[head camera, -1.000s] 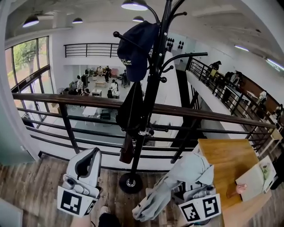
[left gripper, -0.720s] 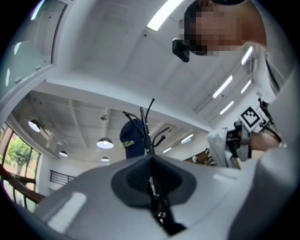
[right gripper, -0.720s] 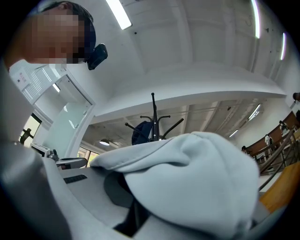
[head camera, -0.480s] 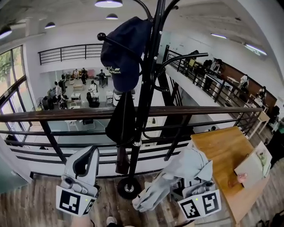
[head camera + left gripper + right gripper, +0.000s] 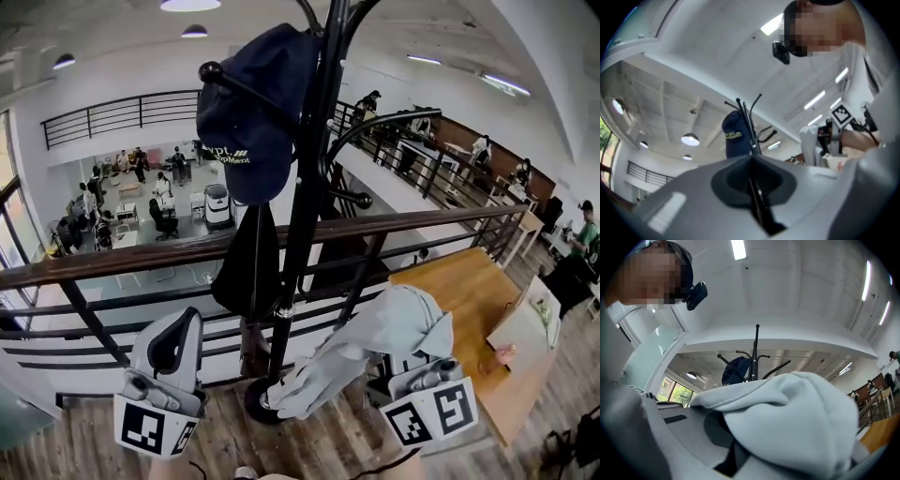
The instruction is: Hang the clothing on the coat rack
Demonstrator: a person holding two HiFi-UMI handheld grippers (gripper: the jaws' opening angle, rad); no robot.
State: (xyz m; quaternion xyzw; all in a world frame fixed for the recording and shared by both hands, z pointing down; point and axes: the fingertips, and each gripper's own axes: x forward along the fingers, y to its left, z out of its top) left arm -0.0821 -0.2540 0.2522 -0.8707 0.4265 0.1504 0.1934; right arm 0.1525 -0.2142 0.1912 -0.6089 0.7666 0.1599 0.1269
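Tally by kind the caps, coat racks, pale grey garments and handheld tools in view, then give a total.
Cap: 1
Rack: 1
Grey garment: 1
Tools: 2, left tool and right tool
Total: 5

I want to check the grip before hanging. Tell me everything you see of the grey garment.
The garment is pale grey, soft and thick-looking, like fleece. It is bunched over the right gripper, whose jaws are shut on it, and one long fold droops down toward the person's left. It hangs in the air beside the coat rack, on no hook.
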